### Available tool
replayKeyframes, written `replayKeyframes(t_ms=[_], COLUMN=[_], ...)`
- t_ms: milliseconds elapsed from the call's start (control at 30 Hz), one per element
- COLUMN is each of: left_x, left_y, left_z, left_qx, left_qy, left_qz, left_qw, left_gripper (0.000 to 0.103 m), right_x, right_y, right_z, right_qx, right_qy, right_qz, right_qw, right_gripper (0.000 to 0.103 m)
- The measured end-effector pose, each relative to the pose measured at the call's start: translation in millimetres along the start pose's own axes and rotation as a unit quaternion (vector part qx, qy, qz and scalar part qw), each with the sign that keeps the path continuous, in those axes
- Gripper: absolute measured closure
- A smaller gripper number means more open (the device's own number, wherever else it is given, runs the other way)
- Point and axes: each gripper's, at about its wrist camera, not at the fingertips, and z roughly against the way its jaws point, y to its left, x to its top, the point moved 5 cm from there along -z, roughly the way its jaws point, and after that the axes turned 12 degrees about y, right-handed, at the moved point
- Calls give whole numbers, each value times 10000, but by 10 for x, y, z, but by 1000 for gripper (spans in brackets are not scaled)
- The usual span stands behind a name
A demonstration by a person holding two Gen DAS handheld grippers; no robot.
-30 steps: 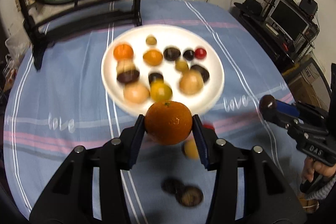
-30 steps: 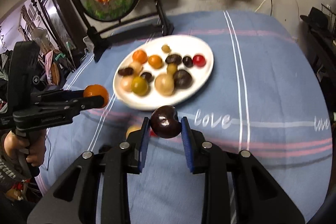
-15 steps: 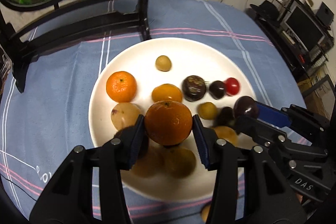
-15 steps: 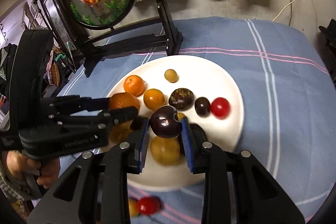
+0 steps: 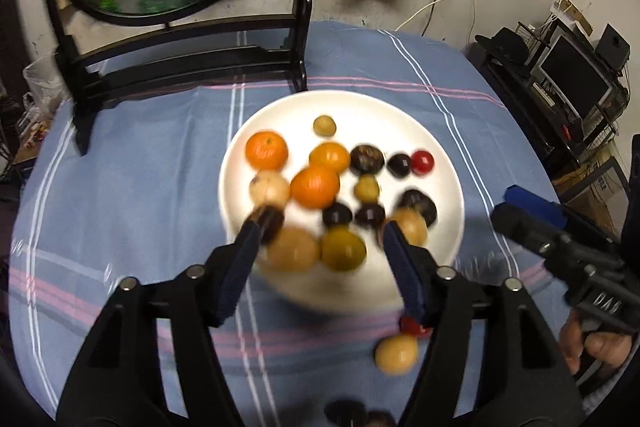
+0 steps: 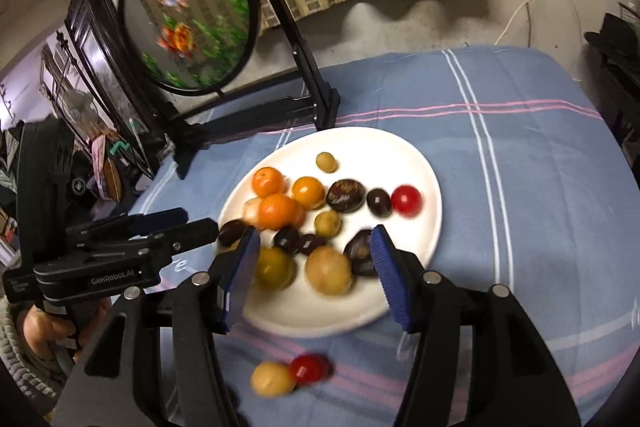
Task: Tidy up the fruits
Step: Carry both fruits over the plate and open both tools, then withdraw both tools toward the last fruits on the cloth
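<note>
Left wrist view: the left gripper (image 5: 318,243) hangs over the near rim of the white plate (image 5: 448,163), its fingers (image 5: 404,279) spread wide with nothing between them. On the plate lie two tangerines, one at the far left (image 5: 266,151) and one nearer the middle (image 5: 315,187), among smaller yellow, dark and tan fruits and a red cherry tomato (image 5: 423,162). Off the plate, on the blue striped cloth of the table (image 5: 120,179), sit a tan fruit (image 5: 396,353) and a red fruit (image 5: 412,325), touching each other. The right gripper (image 5: 520,211) reaches in from the right edge.

Right wrist view: the right gripper (image 6: 314,259) is over the plate's (image 6: 424,171) near side, fingers (image 6: 390,279) wide apart and holding nothing. A tan fruit (image 6: 329,270) and a yellow-green fruit (image 6: 274,267) lie between them on the plate. The left gripper (image 6: 196,227) comes in from the left; how far its fingers are parted cannot be told here. A round fish picture on a black stand (image 6: 188,15) rises behind the plate
</note>
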Motion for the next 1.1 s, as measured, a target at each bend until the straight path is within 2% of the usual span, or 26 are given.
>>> replayKeyframes(t_ms=[133, 300, 433, 533, 767, 1100], left_x=[-500, -1114, -1383, -1478, -1544, -1587], left_y=[-31, -28, -63, -104, -216, -181], left_z=[116, 116, 189, 220, 402, 470], left_qx=[110, 103, 110, 153, 266, 316], left_qy=[135, 494, 530, 534, 326, 283], left_qz=[7, 93, 51, 7, -151, -57], left_qw=[9998, 9987, 9985, 9985, 9990, 9991], left_gripper=[34, 34, 34, 34, 32, 31], right_x=[-448, -976, -1287, -1405, -1433, -1467], right_y=[122, 212, 243, 275, 400, 463], right_z=[210, 320, 401, 465, 629, 664], right_qx=[-19, -84, -178, -233, -295, -338], right_qy=[91, 392, 602, 654, 488, 498], right_qz=[-68, -47, -9, 70, 284, 393], right_qw=[9999, 9992, 9980, 9976, 9980, 9974], right_gripper=[45, 45, 45, 45, 45, 45])
